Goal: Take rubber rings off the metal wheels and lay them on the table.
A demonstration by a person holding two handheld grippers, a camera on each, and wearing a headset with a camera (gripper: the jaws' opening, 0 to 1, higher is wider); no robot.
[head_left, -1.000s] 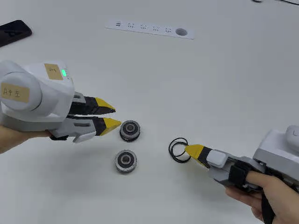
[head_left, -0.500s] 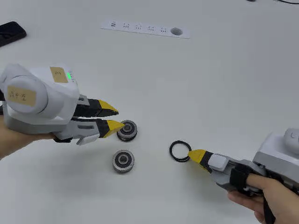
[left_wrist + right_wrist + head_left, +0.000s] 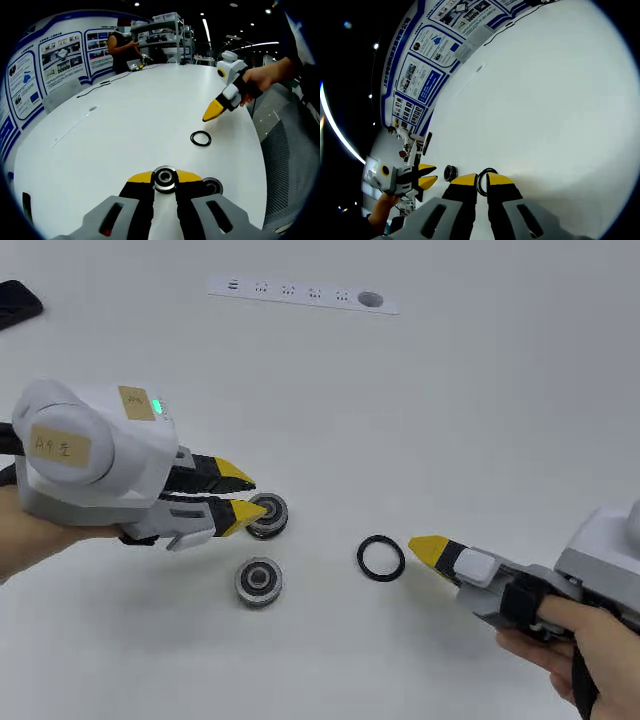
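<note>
Two metal wheels lie on the white table: one [image 3: 266,515] right at the yellow tips of my left gripper [image 3: 243,497], the other [image 3: 259,581] nearer me. In the left gripper view the first wheel [image 3: 165,179] sits between the open jaws, and the second wheel [image 3: 214,185] peeks out to its right. A black rubber ring [image 3: 381,558] lies flat on the table further right. My right gripper [image 3: 428,547] points at it from a short way off, jaws together and empty. In the right gripper view the ring [image 3: 484,183] lies just past the tips.
A white power strip [image 3: 300,292] lies at the far side of the table and a dark phone [image 3: 15,300] at the far left. A person [image 3: 122,46] stands beyond the table's far end.
The right gripper has drawn back to the right off the ring, which now lies flat. The left gripper has edged forward until its tips reach the upper wheel.
</note>
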